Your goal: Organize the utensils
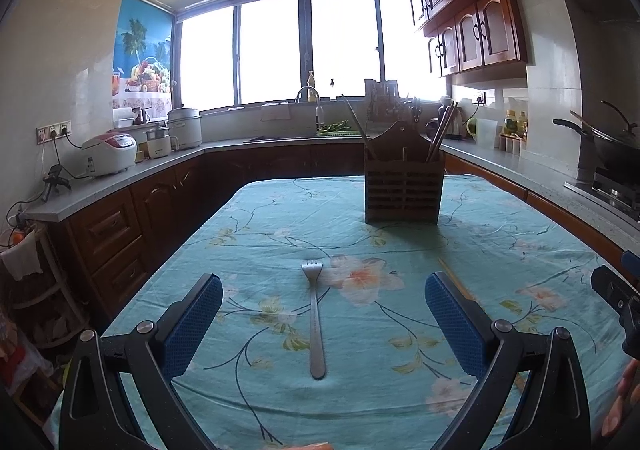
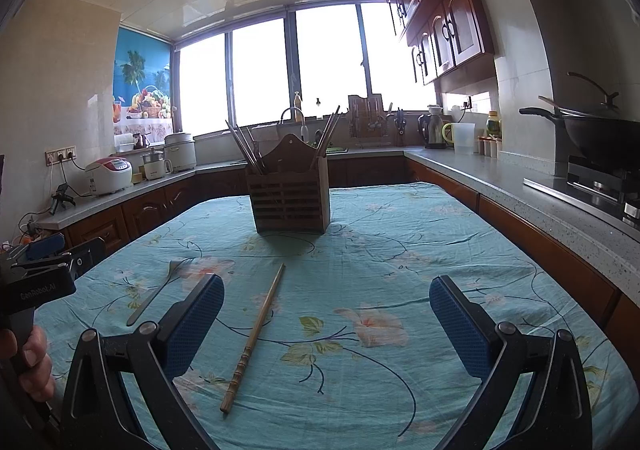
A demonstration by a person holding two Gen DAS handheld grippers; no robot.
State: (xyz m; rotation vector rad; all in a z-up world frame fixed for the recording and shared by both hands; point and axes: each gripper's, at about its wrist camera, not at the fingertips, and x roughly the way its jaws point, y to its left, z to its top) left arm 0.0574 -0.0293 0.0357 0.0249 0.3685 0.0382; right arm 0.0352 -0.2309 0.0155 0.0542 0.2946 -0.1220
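A steel fork lies on the floral tablecloth, tines pointing away, centred between the fingers of my open left gripper. It also shows in the right wrist view. A wooden chopstick lies on the cloth just right of the left finger of my open, empty right gripper. A wooden utensil holder with chopsticks standing in its side compartments stands at the table's far end; it also shows in the right wrist view.
The table is covered by a turquoise cloth. Counters run around it with rice cookers, a sink, a kettle and a wok on the stove. The other gripper appears at each view's edge.
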